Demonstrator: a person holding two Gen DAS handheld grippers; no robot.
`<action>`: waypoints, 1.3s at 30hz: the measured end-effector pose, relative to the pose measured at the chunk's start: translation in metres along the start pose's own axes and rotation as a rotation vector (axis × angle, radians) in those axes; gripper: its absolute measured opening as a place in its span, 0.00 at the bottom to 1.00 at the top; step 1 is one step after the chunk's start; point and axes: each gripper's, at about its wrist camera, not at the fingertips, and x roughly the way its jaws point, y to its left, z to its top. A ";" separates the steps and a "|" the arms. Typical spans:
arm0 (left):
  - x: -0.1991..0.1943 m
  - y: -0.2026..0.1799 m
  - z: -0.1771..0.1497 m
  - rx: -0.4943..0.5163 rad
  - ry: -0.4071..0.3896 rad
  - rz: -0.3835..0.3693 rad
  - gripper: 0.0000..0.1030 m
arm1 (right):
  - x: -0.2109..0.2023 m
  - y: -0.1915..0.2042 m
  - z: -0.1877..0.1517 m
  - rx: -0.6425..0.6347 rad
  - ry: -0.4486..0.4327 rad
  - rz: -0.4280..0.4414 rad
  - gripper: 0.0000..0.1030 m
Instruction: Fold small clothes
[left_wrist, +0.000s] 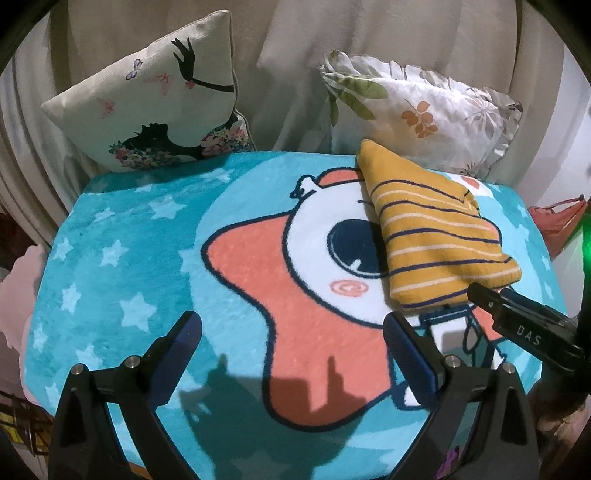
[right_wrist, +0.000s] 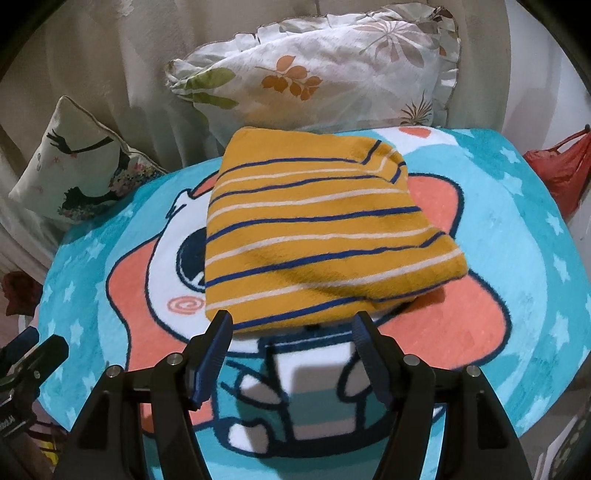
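Here the yellow striped cloth (right_wrist: 317, 236) lies folded on the blue star blanket (left_wrist: 110, 266), on top of the cartoon face. The right gripper (right_wrist: 291, 328) is right at the near edge of the cloth, with its two fingers spread wide and holding nothing. The left gripper (left_wrist: 291, 332) is off to the left of the cloth, over the pink star shape, and its fingers are spread wide too. Two pillows, the girl pillow (left_wrist: 155, 99) and the leaf pillow (right_wrist: 321, 70), lean behind the blanket.

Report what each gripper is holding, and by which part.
Nothing is held. Left gripper and right gripper are open; the folded striped garment lies free on the blanket.
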 end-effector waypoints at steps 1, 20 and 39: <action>-0.001 0.001 -0.001 0.003 -0.001 0.001 0.95 | -0.001 0.002 -0.001 0.002 -0.002 -0.004 0.70; 0.011 0.002 -0.009 -0.004 0.069 -0.059 0.95 | 0.002 -0.006 -0.011 0.049 0.028 -0.053 0.71; 0.024 -0.003 -0.014 -0.027 0.134 -0.141 0.95 | 0.004 -0.013 -0.026 0.077 0.054 -0.089 0.72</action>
